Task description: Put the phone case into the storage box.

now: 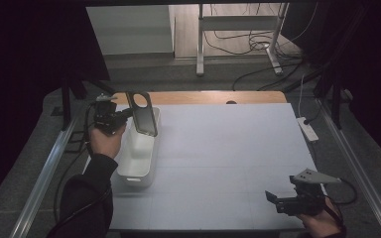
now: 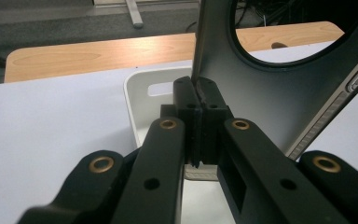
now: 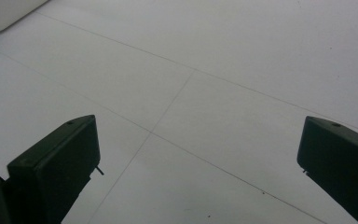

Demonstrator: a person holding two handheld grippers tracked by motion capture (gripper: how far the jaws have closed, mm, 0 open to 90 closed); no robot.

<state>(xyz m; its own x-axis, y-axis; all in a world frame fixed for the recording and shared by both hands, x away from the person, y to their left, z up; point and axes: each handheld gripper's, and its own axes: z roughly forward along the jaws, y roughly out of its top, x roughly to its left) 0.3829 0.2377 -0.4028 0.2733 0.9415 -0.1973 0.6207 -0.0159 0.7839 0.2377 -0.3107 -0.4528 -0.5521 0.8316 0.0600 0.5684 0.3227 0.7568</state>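
Black left gripper [image 1: 125,115] is clamped on the edge of a dark phone case [image 1: 142,113], held upright over the far end of the white bin [image 1: 138,163] at the worktop's left edge. Right gripper [image 1: 273,198], jaws spread wide and empty, sits near the front right corner. White worktop [image 1: 228,153], wood strip [image 1: 213,97] along the far edge. Beyond: grey floor, cables [image 1: 258,44], desk legs [image 1: 200,44].

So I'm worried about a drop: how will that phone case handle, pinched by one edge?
The phone case stands straight from the shut left gripper, so probably fairly stiff. Its thin shell looks light. The smooth surface might slip over the white bin.
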